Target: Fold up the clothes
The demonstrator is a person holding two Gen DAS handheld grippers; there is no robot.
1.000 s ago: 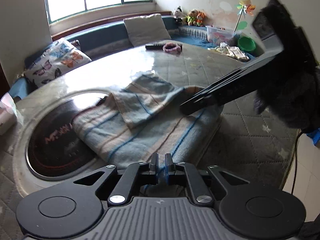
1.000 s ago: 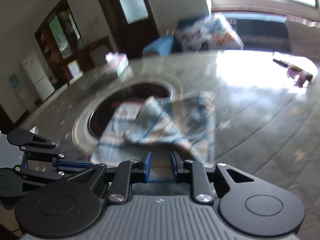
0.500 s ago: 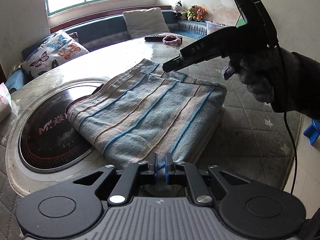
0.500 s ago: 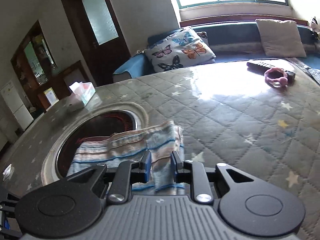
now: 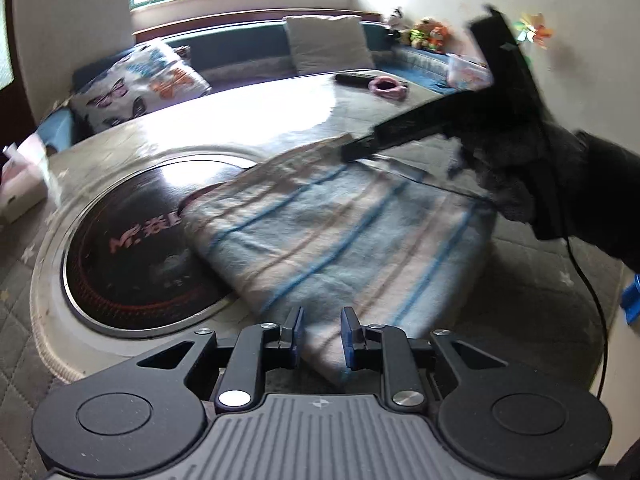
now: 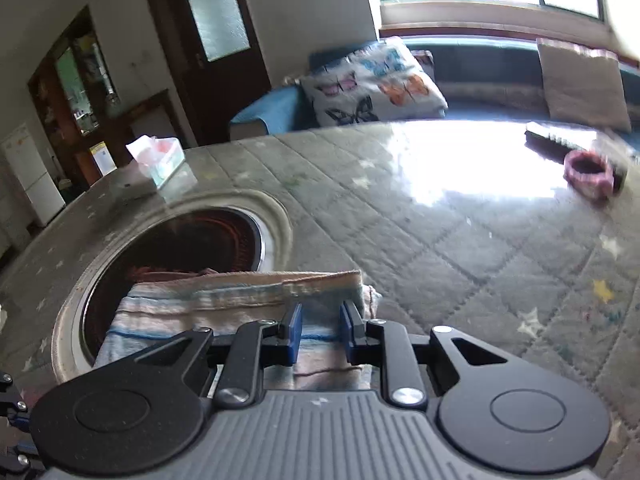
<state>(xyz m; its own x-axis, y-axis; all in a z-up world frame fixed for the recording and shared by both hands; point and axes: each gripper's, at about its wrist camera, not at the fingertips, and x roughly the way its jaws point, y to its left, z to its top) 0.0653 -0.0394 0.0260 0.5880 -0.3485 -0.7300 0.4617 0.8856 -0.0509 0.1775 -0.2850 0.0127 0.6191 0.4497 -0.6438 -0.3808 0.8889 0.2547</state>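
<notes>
Your striped cloth [image 5: 340,240] is lying folded on the table [image 5: 532,276], its left part overlapping the round dark inset [image 5: 132,256]. That inset is carrying red lettering, "M" followed by characters too blurred to read. No other writing is legible.

Your left gripper [image 5: 320,334] is opening; the near corner of the cloth is sitting between the blue fingers [image 5: 294,332], which are standing clear of it on both sides. Your right gripper [image 6: 320,332] is standing slightly parted over the far edge of the cloth, fabric showing in the gap; whether the pads are pinching it, I cannot tell.

The cloth's right edge is lying well inside the table edge. Bare quilted surface is stretching beyond the cloth toward a pink ring [image 6: 588,174] and a dark remote [image 6: 556,140].

Only the left view is showing your gloved right hand [image 5: 512,172] on its tool, and the toys [image 5: 428,32] on the bench. Only the right view is showing the tissue box [image 6: 156,160], door [image 6: 212,36] and white fridge [image 6: 32,176].
</notes>
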